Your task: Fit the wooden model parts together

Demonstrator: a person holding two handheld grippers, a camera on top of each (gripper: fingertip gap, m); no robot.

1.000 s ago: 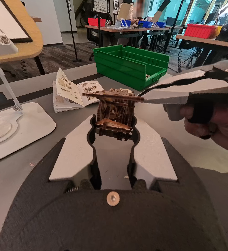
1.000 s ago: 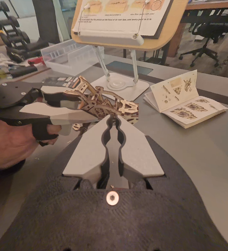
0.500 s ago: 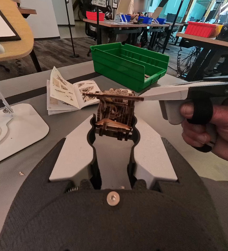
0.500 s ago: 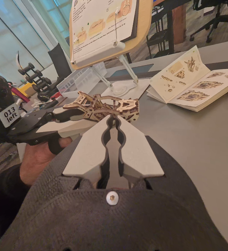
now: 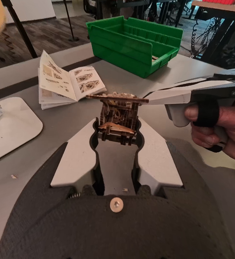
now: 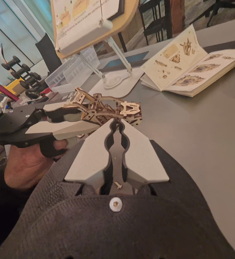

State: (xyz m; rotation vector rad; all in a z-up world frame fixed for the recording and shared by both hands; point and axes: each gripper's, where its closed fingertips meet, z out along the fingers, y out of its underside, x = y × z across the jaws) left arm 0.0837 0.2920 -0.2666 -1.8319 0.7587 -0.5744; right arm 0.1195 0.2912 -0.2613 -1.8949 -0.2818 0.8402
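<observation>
gripping the wooden model [image 5: 117, 120], left tongs [image 5: 117, 126]; right tongs [image 6: 116, 121] pinch its side.

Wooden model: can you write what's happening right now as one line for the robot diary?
left gripper: shut on wooden model, held above table | right gripper: shut on model's thin top piece | booklet: open on table

Tan-and-brown wooden model [image 5: 118, 119]; green bin [image 5: 133, 46] at one o'clock; cream booklet [image 5: 70, 85]; grey table [image 5: 66, 120]; white-fingered grippers.
</observation>
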